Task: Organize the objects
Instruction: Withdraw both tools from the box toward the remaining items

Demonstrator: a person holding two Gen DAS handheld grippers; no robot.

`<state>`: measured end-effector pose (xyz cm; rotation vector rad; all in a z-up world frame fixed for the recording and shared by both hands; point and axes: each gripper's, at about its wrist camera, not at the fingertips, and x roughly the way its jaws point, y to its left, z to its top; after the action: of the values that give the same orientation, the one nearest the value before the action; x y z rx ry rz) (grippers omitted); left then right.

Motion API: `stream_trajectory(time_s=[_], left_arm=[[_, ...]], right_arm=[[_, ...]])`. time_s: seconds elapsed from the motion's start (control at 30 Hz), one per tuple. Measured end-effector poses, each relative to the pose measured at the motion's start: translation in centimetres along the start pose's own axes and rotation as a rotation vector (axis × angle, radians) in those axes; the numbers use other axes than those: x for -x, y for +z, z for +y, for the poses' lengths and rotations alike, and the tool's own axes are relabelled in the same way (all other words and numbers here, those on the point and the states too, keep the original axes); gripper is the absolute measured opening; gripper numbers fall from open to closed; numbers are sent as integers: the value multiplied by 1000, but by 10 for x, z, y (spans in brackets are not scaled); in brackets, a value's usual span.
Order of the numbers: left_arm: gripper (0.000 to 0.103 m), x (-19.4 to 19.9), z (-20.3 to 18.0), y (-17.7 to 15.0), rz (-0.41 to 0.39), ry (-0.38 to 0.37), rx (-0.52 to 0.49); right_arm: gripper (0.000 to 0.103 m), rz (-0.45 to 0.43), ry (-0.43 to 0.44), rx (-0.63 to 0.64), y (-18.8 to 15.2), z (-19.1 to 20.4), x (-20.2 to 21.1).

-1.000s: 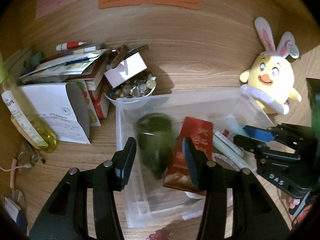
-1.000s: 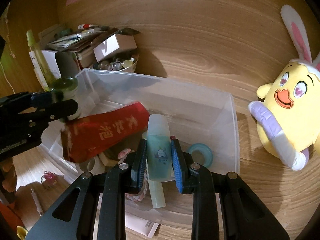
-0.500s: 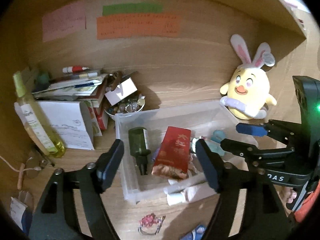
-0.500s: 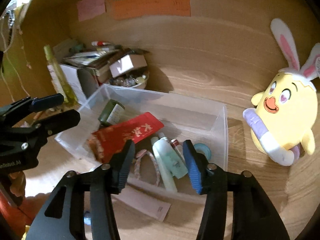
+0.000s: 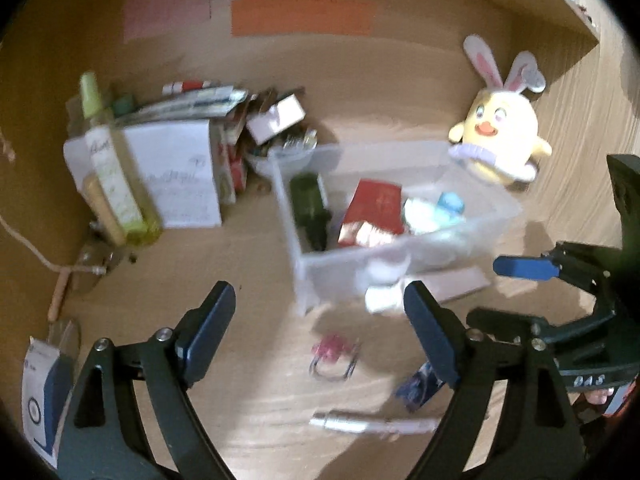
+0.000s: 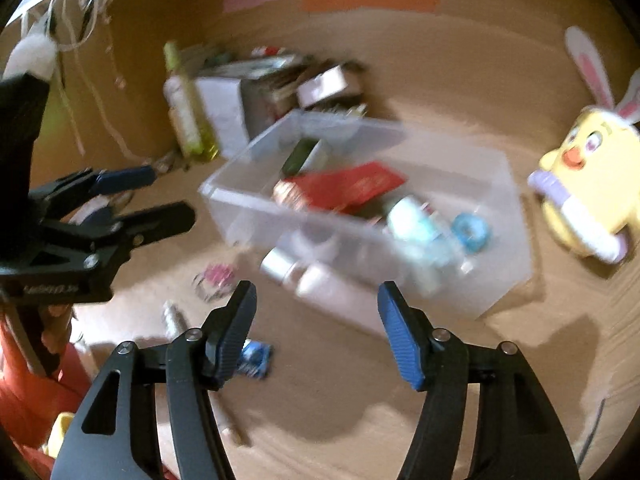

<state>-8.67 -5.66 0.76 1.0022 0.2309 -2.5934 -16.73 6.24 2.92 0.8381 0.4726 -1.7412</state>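
Observation:
A clear plastic bin point(image 5: 304, 272) stands on the wooden desk and holds a dark green bottle point(image 5: 308, 204), a red packet point(image 5: 376, 208), a pale teal bottle point(image 6: 416, 224) and a blue tape ring point(image 6: 470, 232). My left gripper point(image 5: 320, 308) hangs back from the bin's near corner, its jaws opening with nothing between them. My right gripper point(image 6: 318, 300) is also short of the bin, jaws opening and empty. On the desk in front of the bin lie a pink clip point(image 5: 334, 354), a small blue packet point(image 5: 420, 384), a silver pen point(image 5: 360, 424) and a white tube point(image 6: 316, 280).
A yellow plush chick with rabbit ears point(image 5: 496, 140) sits right of the bin. At the left stand a tall yellow-green bottle point(image 5: 112, 176), a white box point(image 5: 180, 172) under stacked papers, and a bowl of beads point(image 5: 280, 152). Coloured notes point(image 5: 300, 16) hang on the back wall.
The left gripper let go of the green bottle and the right let go of the teal bottle; both now lie in the bin. Both grippers opened and drew back from it.

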Motion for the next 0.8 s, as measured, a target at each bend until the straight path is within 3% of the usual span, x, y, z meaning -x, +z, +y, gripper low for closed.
stream_trajectory(time_s=[0.2,0.4,0.57,0.7,0.8], left_arm=[[87,-20,14,-25,98,1,30],[87,-34,26,-40,160,-24,65],[87,-41,25,-45,192,-28,53],[86,-50,20,-47,222,-47,38],[82,-55,15,-47,238,-49,19]], right_arm=[[59,98,49,18,-28,25,-27],[59,149,47,44,-35,36,-42],[60,156,56,68,-31,39,-44],[60,142,3,130,-34,48,-47],[54,133,-8,146,-37,48,-45]])
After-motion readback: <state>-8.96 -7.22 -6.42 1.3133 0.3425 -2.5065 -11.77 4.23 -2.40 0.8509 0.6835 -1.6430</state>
